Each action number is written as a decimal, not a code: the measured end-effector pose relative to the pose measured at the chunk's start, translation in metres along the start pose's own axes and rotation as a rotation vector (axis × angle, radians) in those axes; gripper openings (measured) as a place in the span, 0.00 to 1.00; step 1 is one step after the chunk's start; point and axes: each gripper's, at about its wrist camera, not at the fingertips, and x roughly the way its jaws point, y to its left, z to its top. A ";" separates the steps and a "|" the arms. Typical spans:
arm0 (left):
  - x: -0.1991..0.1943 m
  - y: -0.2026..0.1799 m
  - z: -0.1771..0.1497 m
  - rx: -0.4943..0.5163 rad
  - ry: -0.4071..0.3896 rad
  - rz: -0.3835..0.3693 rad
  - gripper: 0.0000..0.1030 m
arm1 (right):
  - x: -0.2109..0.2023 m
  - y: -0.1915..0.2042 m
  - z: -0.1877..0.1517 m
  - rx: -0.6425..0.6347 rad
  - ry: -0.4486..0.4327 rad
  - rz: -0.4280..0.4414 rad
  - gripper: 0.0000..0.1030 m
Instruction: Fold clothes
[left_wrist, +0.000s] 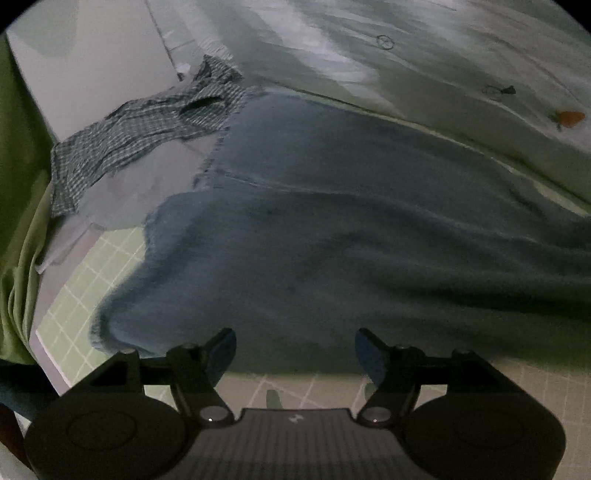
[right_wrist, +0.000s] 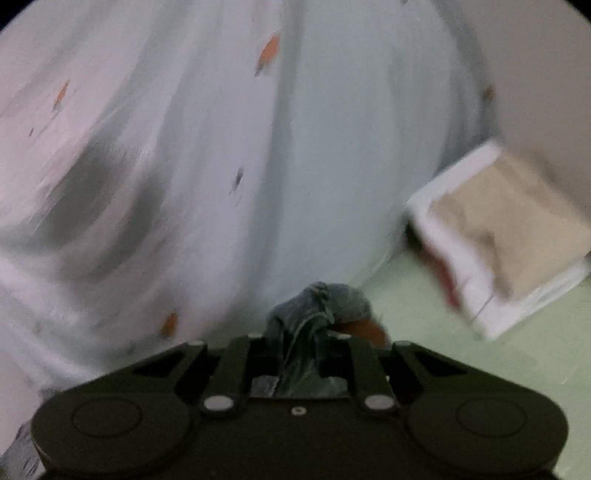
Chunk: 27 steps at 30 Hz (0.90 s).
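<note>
A pair of blue jeans lies spread on the green grid mat, legs running to the left with frayed hems. My left gripper is open and empty, just above the near edge of the jeans. My right gripper is shut on a bunched part of the blue denim, held above the mat near the curtain. This view is blurred.
A checked shirt and a pale grey garment lie crumpled at the mat's far left. A white curtain with orange marks hangs behind. A folded stack of white and beige clothes sits at the right. Green fabric is at the left edge.
</note>
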 end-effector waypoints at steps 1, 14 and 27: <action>0.002 0.004 -0.001 -0.006 0.004 0.004 0.70 | 0.007 0.001 -0.003 -0.043 0.004 -0.093 0.34; 0.056 0.115 -0.002 -0.217 0.153 0.093 0.78 | 0.038 0.073 -0.112 -0.176 0.370 -0.334 0.97; 0.095 0.176 0.003 -0.236 0.155 -0.043 0.28 | -0.006 0.170 -0.177 -0.217 0.445 -0.318 0.97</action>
